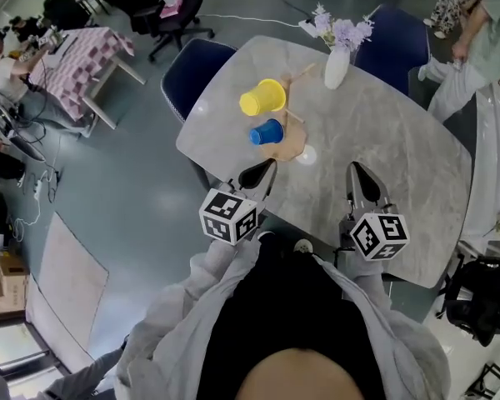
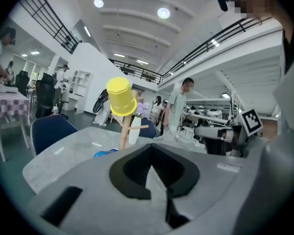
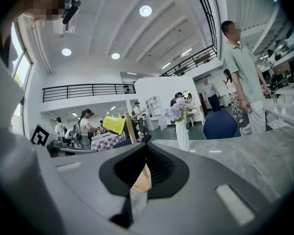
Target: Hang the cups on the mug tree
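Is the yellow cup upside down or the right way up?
Upside down: the yellow cup sits mouth-down on the wooden mug tree, its closed bottom pointing up.

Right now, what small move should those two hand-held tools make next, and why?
Probably none beyond lowering both to rest. The yellow plastic cup tops the wooden mug tree, the blue plastic cup seems hung lower, and the left gripper and right gripper have shut, empty fingers.
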Demonstrator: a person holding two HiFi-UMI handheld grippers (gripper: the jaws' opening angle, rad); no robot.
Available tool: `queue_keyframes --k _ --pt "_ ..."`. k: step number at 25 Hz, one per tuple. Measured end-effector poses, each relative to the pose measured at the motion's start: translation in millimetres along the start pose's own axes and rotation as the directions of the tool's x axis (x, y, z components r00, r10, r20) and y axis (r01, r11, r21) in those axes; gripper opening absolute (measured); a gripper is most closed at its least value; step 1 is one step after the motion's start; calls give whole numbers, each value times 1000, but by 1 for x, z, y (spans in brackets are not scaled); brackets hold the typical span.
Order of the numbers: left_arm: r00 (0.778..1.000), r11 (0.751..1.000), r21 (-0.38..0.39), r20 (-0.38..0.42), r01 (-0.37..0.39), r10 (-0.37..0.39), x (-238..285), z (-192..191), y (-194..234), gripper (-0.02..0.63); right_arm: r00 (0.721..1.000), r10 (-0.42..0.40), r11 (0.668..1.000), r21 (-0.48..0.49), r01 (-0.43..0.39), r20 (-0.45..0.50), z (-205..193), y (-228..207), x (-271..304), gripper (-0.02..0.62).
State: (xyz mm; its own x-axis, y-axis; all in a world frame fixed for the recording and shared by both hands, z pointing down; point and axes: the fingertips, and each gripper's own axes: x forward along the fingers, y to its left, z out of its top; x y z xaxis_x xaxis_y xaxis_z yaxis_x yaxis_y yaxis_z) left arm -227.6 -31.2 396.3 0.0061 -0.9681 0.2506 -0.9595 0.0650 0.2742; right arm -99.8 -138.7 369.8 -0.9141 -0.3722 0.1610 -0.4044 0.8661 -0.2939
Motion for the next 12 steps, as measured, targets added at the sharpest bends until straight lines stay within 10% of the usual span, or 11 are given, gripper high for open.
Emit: queue_keyframes --k 12 --pt "1000 1000 -8 3 -19 19 0 -8 3 2 996 -50 998 -34 47 -72 -13 -10 -11 8"
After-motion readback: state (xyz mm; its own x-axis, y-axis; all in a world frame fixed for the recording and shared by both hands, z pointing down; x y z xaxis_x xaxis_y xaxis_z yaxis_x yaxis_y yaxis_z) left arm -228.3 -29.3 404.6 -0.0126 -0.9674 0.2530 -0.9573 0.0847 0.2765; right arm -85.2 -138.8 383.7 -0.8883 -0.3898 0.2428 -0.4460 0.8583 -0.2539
